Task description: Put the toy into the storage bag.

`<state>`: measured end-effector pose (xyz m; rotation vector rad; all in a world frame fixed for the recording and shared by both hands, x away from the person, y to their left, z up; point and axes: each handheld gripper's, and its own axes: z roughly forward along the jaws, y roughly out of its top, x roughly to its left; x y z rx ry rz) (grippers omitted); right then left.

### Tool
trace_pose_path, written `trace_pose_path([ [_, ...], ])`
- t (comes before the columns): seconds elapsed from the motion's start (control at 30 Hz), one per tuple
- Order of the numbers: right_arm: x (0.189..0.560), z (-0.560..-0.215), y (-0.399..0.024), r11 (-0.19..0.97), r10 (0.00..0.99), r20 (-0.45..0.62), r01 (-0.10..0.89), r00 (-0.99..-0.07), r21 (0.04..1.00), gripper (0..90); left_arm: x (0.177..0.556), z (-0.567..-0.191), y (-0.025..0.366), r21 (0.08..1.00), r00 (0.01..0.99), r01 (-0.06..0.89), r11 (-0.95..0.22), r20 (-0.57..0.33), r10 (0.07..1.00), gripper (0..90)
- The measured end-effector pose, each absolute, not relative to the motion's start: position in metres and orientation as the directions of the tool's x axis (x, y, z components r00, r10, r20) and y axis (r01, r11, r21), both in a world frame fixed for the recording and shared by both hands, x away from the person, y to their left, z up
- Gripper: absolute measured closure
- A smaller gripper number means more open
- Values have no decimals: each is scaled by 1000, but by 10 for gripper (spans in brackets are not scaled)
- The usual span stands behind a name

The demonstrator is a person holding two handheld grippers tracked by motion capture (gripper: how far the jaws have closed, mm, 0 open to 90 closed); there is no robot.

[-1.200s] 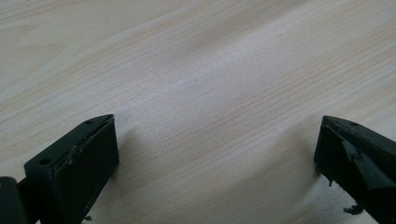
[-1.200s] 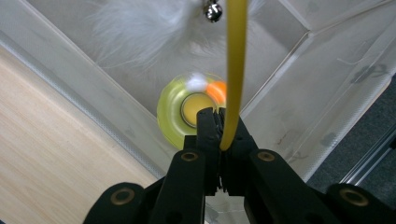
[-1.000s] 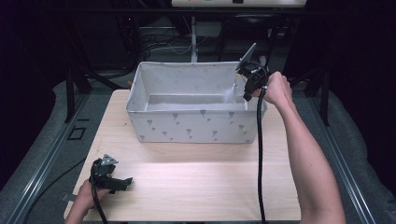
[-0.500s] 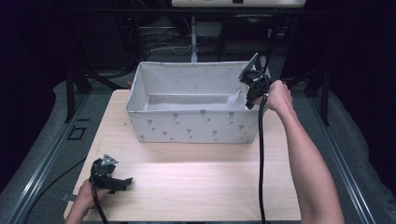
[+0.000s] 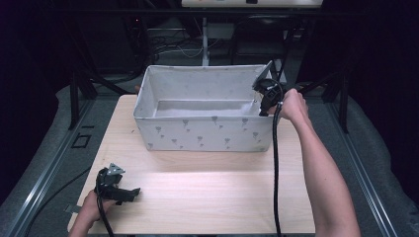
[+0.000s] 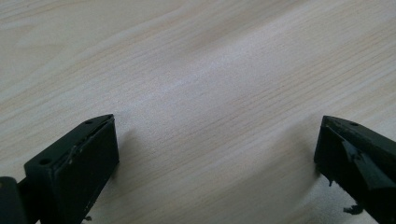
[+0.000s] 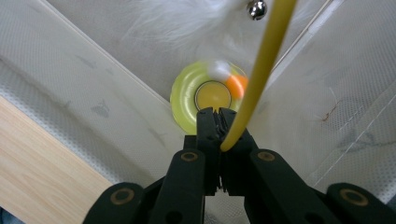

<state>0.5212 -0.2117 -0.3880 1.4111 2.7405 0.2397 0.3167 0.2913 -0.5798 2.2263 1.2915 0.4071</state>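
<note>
Lowering since earlier, the right gripper, clenching a thin yellow stick, is dipping into the bin's right corner; it is looking light and whippy. Left gripper is resting released at the tabletop's near-left corner.

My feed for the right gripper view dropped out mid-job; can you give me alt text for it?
The right tool is shut on a thin yellow rod, held over the inside of a white fabric bin. Below lies a yellow-green plastic ring; white fluff and a small silver bell show at top.
</note>
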Motion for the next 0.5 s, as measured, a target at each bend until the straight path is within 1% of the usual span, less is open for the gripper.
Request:
trace_pose_path([
  [0.13, 522, -387, -213, 571, 814, 30, 808, -581, 148, 872, 317, -580, 291, 580, 499, 707, -405, -5, 866, 0],
  [0.27, 522, -384, -215, 564, 816, 38, 809, -577, 165, 852, 317, -580, 291, 580, 501, 707, -406, -5, 865, 0],
  [0.3, 521, -382, -215, 561, 817, 40, 809, -576, 176, 837, 317, -580, 291, 580, 501, 707, -406, -5, 866, 0],
  [0.33, 521, -377, -215, 553, 821, 41, 811, -570, 191, 792, 317, -580, 291, 580, 499, 708, -403, -6, 867, 0],
  [0.43, 519, -370, -216, 551, 816, 61, 805, -575, 219, 779, 317, -580, 291, 579, 500, 708, -405, -6, 866, 0],
  [0.47, 517, -364, -214, 547, 819, 46, 802, -572, 240, 740, 316, -580, 291, 579, 500, 708, -405, -5, 866, 0],
  [0.5, 517, -364, -214, 547, 819, 46, 802, -572, 240, 740, 317, -580, 291, 579, 500, 708, -405, -5, 866, 0],
])
